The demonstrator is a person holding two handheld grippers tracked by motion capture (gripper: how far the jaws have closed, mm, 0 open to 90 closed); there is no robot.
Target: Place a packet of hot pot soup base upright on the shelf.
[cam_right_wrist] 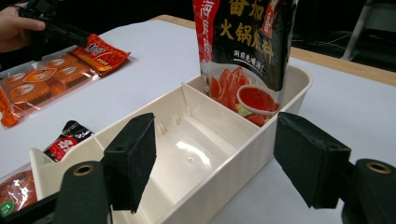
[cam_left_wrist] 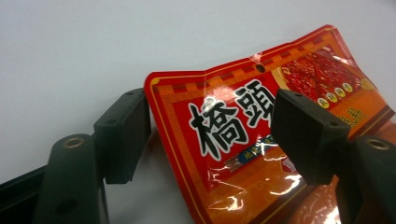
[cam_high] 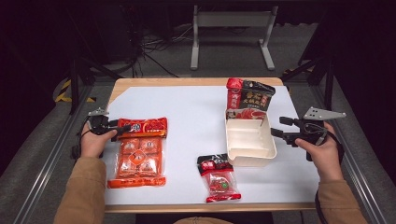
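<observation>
A large orange-red snack packet (cam_high: pixel 139 154) lies flat at the table's left. My left gripper (cam_high: pixel 111 129) is at the packet's top left corner. In the left gripper view, my left gripper (cam_left_wrist: pixel 215 135) stands open, with the red header of the packet (cam_left_wrist: pixel 243 154) between its pads (cam_left_wrist: pixel 122 135), which do not press on it. A white divided tray (cam_high: pixel 250 156) stands right of centre, with a black and red pouch (cam_high: pixel 250 97) upright in its far compartment. My right gripper (cam_high: pixel 279 127) is open beside the tray's right wall, with nothing held. In the right gripper view, the tray's (cam_right_wrist: pixel 243 144) near compartments are bare.
A small black and red packet (cam_high: pixel 217 178) lies near the front edge, left of the tray. The white sheet (cam_high: pixel 187 112) covers the wooden table. The right gripper view also has the pouch (cam_right_wrist: pixel 247 42), the orange packet (cam_right_wrist: pixel 51 74) and the small packet (cam_right_wrist: pixel 65 140).
</observation>
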